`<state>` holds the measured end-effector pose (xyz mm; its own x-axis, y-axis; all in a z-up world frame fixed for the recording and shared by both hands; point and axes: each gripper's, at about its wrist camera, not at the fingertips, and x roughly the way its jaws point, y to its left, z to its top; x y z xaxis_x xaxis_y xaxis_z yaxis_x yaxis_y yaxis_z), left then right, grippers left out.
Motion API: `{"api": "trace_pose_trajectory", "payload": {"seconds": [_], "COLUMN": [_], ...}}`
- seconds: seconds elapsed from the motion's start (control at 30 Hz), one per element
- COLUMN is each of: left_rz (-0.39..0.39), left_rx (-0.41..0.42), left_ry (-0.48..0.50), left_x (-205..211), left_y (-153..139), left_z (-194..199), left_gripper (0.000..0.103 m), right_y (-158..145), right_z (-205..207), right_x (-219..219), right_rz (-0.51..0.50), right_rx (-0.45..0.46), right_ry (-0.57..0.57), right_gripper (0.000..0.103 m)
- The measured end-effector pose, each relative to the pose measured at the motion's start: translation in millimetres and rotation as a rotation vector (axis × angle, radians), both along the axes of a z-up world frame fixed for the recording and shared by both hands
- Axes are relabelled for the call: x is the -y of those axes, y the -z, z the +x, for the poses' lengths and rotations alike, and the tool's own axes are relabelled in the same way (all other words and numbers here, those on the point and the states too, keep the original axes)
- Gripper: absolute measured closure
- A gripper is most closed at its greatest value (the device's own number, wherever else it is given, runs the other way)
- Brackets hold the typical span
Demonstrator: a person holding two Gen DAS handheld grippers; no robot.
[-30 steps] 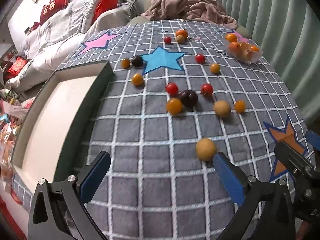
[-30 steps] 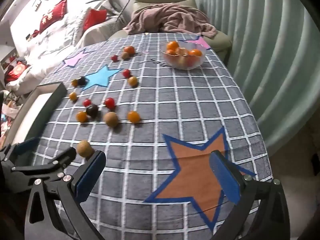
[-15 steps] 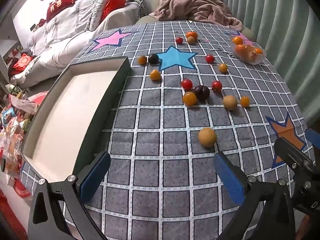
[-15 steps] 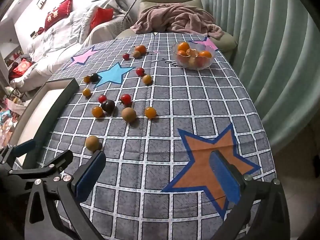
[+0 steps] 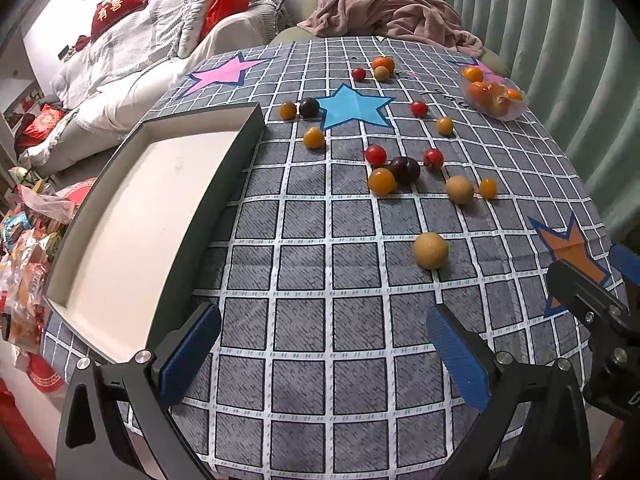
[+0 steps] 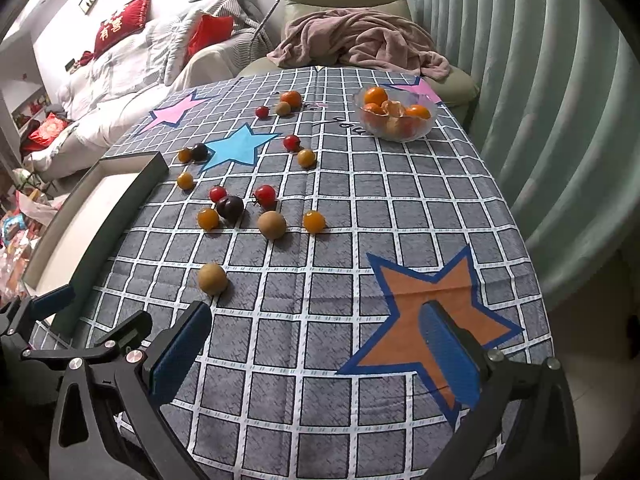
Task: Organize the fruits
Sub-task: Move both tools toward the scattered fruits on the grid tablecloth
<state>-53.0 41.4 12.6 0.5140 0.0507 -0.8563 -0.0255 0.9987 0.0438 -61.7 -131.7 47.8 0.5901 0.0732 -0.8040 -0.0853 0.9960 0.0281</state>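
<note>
- Looking along my left claw [image 5: 320, 352], I have its jaws spread wide and gripping nothing, low over the checked cloth [image 5: 320, 280] at the near edge of the table.
- The tray [image 5: 132, 216] lies to the left, its dark wall just beside my left finger; its pale floor is bare, so I judge that no fruit has been sorted into it yet.
- The nearest fruit is a tan ball [image 5: 430, 250], ahead and a little right of the gap between my fingers, apart from the rest. Standing alone like that, it looks the easiest first pick.
- Further off sits a cluster: a dark plum [image 5: 405, 170] touching an orange tomato [image 5: 381, 181], with red tomatoes [image 5: 375, 154] near them. Packed that close, a grab there could nudge the neighbours and set them rolling.
- At the right edge I see part of my other claw's frame.
- Turning to my right claw [image 6: 316, 352], it too is wide open and empty, hovering over the orange star [image 6: 432, 304].
- From here the tan ball [image 6: 213, 278] is just ahead of its left finger, nearer my left claw, which shows at the lower left.
- The glass bowl [image 6: 394, 118] at the far right already holds oranges, likely the home for orange fruit, while the tray would take another kind; that is my guess only.
</note>
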Motion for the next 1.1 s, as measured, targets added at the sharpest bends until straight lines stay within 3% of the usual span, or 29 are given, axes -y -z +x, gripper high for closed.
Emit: {"api": "trace_pose_trajectory", "payload": {"seconds": [0.4, 0.57, 1.1], "left_rz": [-0.025, -0.08, -0.038], "left_rx": [0.003, -0.033, -0.048], "left_ry": [-0.034, -0.029, -0.017], "left_x": [-11.8, -15.0, -12.6], "left_y": [0.1, 4.3, 6.2], "left_z": [-3.9, -7.6, -15.9], "left_gripper": [0.0, 0.0, 0.0], "right_y": [-3.7, -4.7, -4.7], "right_z": [-5.4, -7.8, -12.1], "right_x": [-5.0, -7.4, -8.9], "right_rz": [-0.003, -0.007, -0.007], "right_rx": [0.009, 0.012, 0.011], "right_ry": [-0.006, -0.012, -0.015], "right_gripper": [0.0, 0.0, 0.0]}}
